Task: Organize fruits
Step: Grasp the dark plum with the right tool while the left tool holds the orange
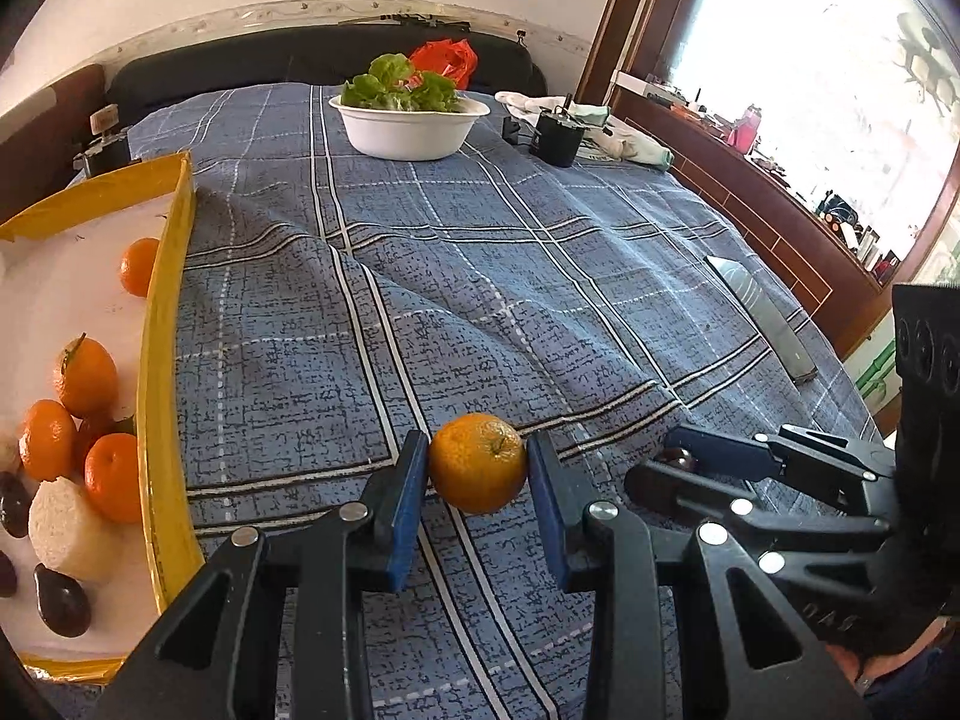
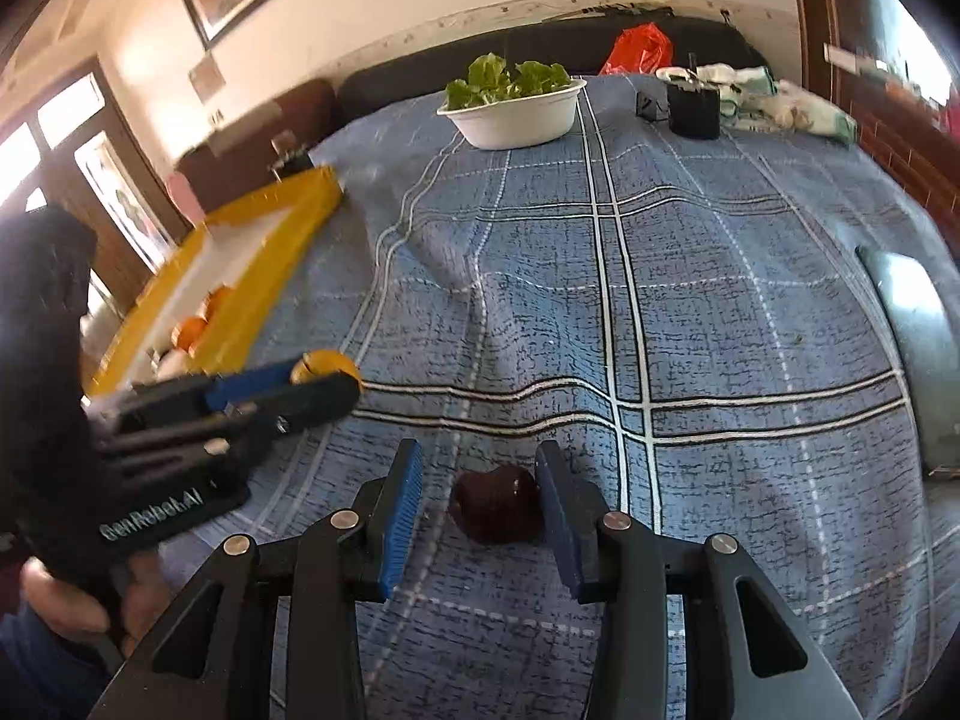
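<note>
Orange (image 1: 477, 462) pinched between left fingers (image 1: 414, 480); dark fruit (image 2: 497, 504) sits between the right's parted fingers (image 2: 555, 516): centre, then squeeze gently.

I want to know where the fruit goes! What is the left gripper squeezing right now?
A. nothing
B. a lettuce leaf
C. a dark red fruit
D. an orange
D: the left gripper has its blue pads pressed on both sides of the orange, above the blue checked cloth.
</note>
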`<state>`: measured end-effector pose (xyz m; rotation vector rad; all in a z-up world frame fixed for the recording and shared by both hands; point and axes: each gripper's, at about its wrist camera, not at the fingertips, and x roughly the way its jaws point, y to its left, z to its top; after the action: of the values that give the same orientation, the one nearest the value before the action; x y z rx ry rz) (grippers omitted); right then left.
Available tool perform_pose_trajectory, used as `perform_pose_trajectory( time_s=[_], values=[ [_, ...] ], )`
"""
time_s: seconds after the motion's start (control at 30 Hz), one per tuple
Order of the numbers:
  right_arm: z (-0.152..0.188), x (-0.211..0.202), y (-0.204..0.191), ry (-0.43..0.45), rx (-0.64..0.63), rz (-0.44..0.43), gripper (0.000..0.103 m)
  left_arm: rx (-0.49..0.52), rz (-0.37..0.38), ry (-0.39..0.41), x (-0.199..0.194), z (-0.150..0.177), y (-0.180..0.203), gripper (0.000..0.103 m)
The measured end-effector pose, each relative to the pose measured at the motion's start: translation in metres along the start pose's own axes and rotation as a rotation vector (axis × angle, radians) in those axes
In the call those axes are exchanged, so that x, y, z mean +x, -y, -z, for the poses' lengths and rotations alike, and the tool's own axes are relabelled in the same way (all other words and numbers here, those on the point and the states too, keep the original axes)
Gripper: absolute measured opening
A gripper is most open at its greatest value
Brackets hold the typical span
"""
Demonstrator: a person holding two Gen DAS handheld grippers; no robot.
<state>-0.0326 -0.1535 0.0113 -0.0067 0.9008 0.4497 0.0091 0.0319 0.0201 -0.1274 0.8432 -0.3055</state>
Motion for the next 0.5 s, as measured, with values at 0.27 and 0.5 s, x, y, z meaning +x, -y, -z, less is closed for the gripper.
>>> perform_pose_trajectory(
  time_s=[0.27, 0.5],
  values=[
    [0.001, 0.002, 0.001, -0.015, -0.021, 0.016, 0.032, 0.003, -0.010, 0.003, 0.001, 0.000, 0.001, 0.032],
    [-0.002, -0.009, -0.001, 0.056, 0.000, -0.016, 0.032, 0.008, -0.035, 0.029, -0.004, 0.000, 0.002, 0.032]
  ],
)
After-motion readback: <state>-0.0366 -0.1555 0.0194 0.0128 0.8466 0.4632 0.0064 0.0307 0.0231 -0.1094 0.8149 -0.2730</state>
